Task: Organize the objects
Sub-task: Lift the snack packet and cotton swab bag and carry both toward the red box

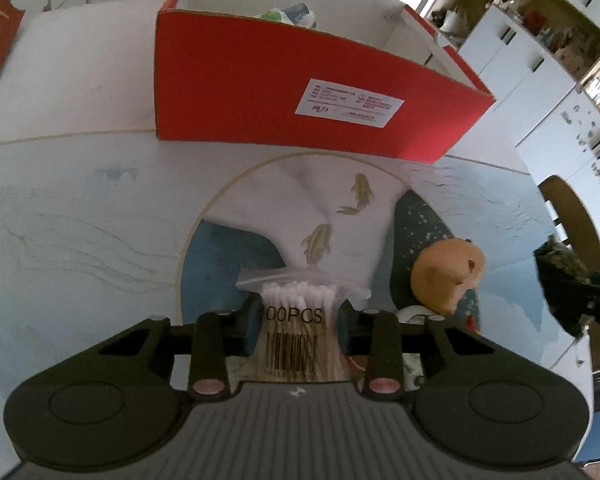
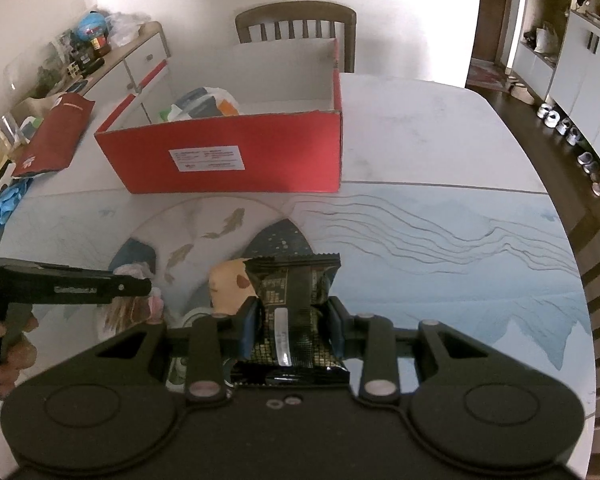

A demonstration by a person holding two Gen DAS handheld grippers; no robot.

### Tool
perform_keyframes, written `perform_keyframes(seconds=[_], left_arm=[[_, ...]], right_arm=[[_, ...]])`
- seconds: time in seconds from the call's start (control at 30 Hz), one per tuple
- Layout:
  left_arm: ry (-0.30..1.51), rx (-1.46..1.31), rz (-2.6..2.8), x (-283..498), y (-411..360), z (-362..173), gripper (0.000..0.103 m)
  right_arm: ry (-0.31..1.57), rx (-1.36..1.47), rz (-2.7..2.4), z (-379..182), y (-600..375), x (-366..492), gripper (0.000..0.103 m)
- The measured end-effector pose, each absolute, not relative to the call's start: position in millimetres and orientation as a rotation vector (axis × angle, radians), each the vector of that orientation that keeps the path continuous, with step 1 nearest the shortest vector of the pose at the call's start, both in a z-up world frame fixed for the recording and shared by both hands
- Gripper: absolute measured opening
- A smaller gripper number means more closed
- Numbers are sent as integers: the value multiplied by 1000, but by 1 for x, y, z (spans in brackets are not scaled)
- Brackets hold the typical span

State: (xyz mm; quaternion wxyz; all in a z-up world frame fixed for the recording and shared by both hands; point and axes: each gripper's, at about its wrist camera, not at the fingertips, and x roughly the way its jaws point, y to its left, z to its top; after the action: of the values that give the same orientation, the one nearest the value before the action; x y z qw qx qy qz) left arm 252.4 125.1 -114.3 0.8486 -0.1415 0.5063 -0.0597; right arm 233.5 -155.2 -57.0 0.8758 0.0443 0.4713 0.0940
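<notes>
Red box (image 2: 236, 160), one, on the table (image 2: 440, 128). Left gripper (image 1: 298, 322) clamps one swab bag (image 1: 296, 328), swab tips boxward; right gripper (image 2: 292, 326) clamps one black packet (image 2: 292, 304), upright.

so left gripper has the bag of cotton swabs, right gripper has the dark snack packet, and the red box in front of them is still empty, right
Not quite: the red box is not empty. The right wrist view shows packets already lying inside it at its left end. The rest holds: the left gripper is shut on the bag of cotton swabs, and the right gripper is shut on the dark snack packet.
</notes>
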Motion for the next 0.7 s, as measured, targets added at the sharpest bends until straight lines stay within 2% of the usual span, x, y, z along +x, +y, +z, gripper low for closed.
perform_keyframes(seconds=[0.33,0.7], left_arm=[[1004,-376,-200,236,142,-74,34],[919,-333,-249,255,146,-21,34]], right_arm=[[983,94,209,-54,-154,237,35],[908,67,237,-22,-141,263,35]])
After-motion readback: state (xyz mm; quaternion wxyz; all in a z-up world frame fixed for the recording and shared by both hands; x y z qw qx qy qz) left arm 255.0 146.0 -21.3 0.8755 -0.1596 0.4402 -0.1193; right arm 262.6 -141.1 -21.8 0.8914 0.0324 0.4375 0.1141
